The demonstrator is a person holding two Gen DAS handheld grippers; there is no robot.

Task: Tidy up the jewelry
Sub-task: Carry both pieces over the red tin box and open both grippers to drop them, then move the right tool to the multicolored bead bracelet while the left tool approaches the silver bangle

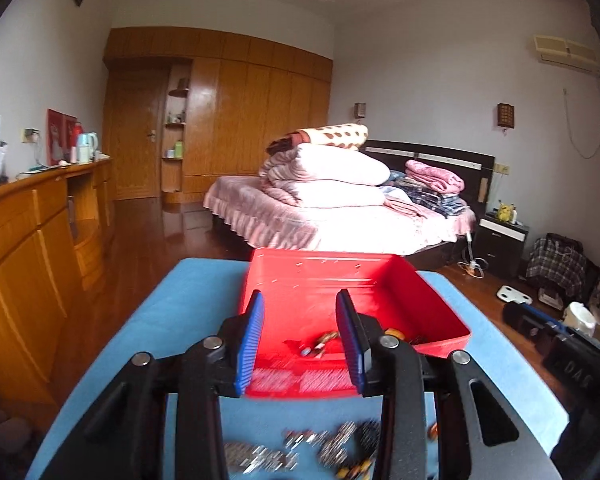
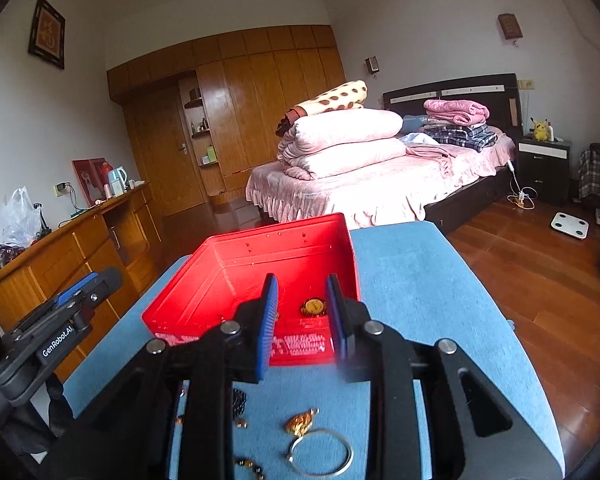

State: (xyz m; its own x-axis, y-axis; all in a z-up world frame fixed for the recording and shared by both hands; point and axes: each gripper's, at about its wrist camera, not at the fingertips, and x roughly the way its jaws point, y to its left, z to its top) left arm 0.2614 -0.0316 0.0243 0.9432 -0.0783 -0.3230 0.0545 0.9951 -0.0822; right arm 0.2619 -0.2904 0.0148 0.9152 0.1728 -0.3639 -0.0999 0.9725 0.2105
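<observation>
Both tools hover with nothing held: the left tool and right tool stand half open above the red box. A few pieces lie inside it; loose jewelry waits at six o'clock on the blue desk. Sorting seems midway; next comes a low, careful pinch on the thin bangle.

Daylit interior, evenly bright, with soft shadows. Overexposure bleaches the pink quilts and the lit rear wall of the red box. Glare streaks the wardrobe and wooden floor. Fisheye curvature bends room edges; corners vignette black. Foreground jewelry is smeared in the left view, sharper in the right.
</observation>
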